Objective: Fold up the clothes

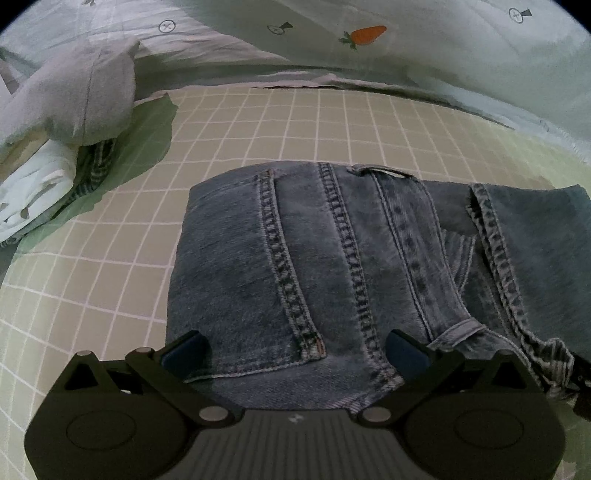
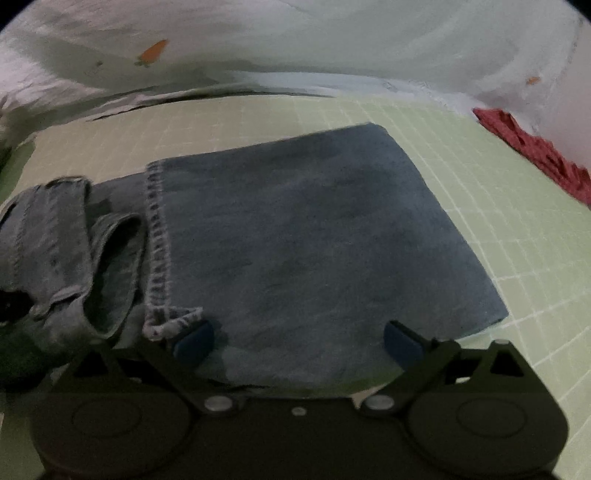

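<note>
The left gripper sat lowest in its own view, its blue pads spread wide apart with the near hem of the jeans lying loose between them, nothing pinched. The right gripper was likewise spread about as wide as it goes, its pads standing either side of the near edge of the same jeans without pressing the cloth. Just ahead of both tools the denim lay as a compact, roughly square packet on the checked sheet, seams and a back-pocket edge running away from the left tool, a smooth folded panel ahead of the right one. Toward the left of the right tool a waistband or leg end bulged out of the packet, open and a little rumpled. Judging from this, the jeans looked essentially folded and let go, with at most that loose end left to tuck or flatten. Farther off, up and to the left of the left tool, a heap of grey and white clothes lay on a green cloth, unfolded as far as could be told, and a red garment lay beyond the right tool to its right; these probably remained to be done. A carrot-print quilt rose behind everything.
</note>
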